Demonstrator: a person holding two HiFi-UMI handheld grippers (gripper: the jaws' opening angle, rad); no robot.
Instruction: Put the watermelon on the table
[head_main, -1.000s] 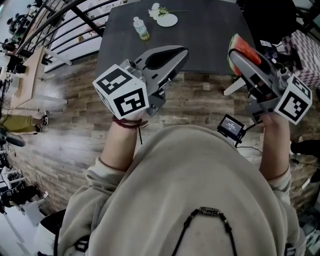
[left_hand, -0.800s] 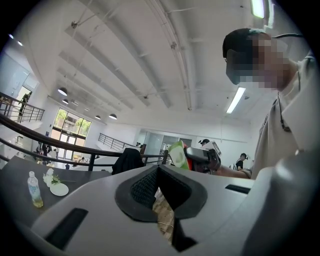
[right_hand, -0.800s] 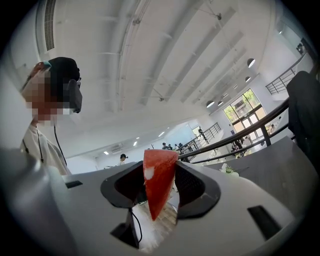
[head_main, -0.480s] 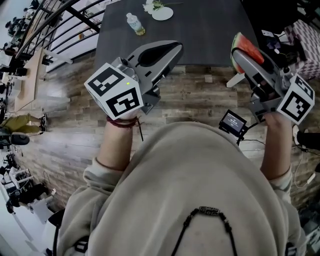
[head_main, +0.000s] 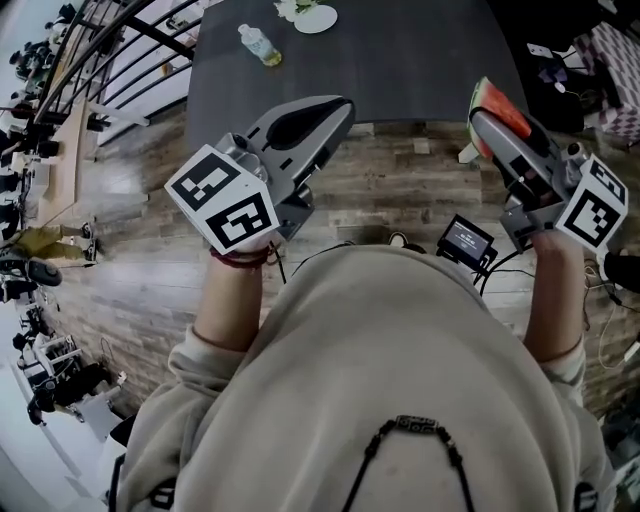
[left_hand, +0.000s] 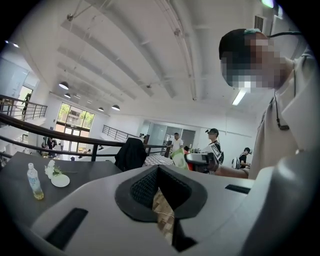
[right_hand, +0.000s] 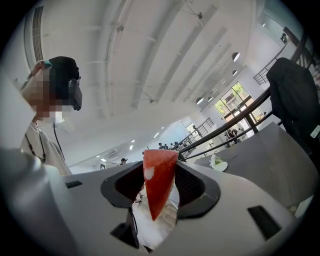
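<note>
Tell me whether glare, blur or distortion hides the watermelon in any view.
Head view: dim but sharp, watermelon slice clear by the dark table. Right gripper view: fisheye bending, slice sharp, ceiling bright. Left gripper view: same bending, windows washed out.

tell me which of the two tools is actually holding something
The right tool: its jaws are clamped on a red watermelon slice with a green rind. The left tool has nothing between its jaws, only floor showing through the gap.

The red watermelon wedge (head_main: 495, 105) with its green rind sits clamped between the jaws of the right gripper (right_hand: 159, 187), by the near right corner of the dark table (head_main: 400, 50).
</note>
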